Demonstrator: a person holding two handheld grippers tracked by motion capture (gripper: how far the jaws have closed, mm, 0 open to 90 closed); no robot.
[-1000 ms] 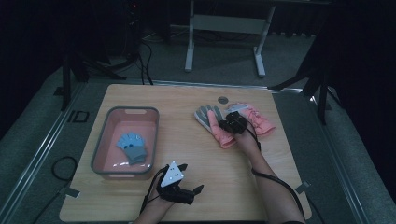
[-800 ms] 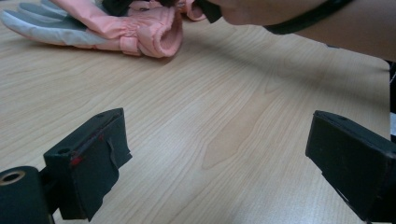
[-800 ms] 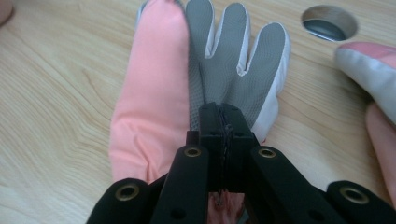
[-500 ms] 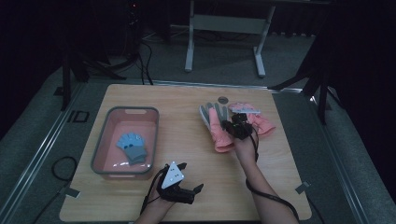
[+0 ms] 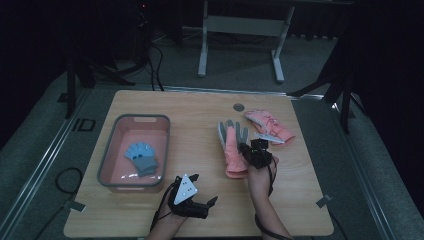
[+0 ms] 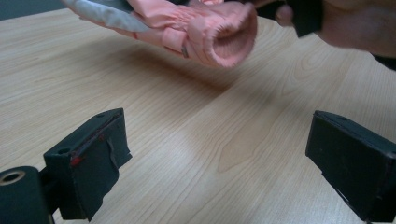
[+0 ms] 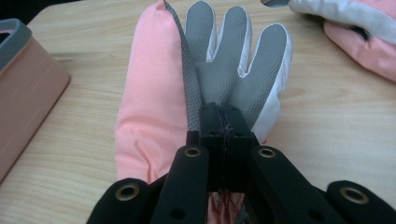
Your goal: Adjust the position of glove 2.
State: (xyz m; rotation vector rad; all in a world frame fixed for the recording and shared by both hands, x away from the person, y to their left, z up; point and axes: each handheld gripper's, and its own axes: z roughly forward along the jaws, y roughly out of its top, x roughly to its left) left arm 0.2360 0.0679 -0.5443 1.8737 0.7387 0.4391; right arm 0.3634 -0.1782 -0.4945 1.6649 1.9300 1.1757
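While the pink bin [image 5: 134, 122] on the left of the desk [image 5: 200, 210] already has a blue glove [image 5: 141, 156] lying in it, the rest of the sorting looks only partly done to me. My guess is the gloves all go into that bin, so one item is in and two pink ones are left out on the wood.

Going left to right: the left tongs [image 5: 200, 200] sit near the front edge of the desk, just right of the bin's corner, with the jaws spread wide and nothing between them. From the left gripper view you just see bare wood between the pads, with the cuff of the pink ski glove [image 6: 205, 28] farther off.

Next over is that pink ski glove [image 5: 232, 147] with the grey palm, roughly mid-desk. The right tongs [image 5: 248, 151] are clamped tight on it near the cuff end, and in the right gripper view the jaws meet with the fabric pinched between them. It seems to be lifted a bit at the cuff, fingers pointing away.

Furthest right, the second pink glove [image 5: 267, 125] lies toward the back, apart from the tongs, so that one is untouched.

Labels: none that I can read on gloves or bin. Some marking sits beside the desk's left edge but it's too dim to make out.
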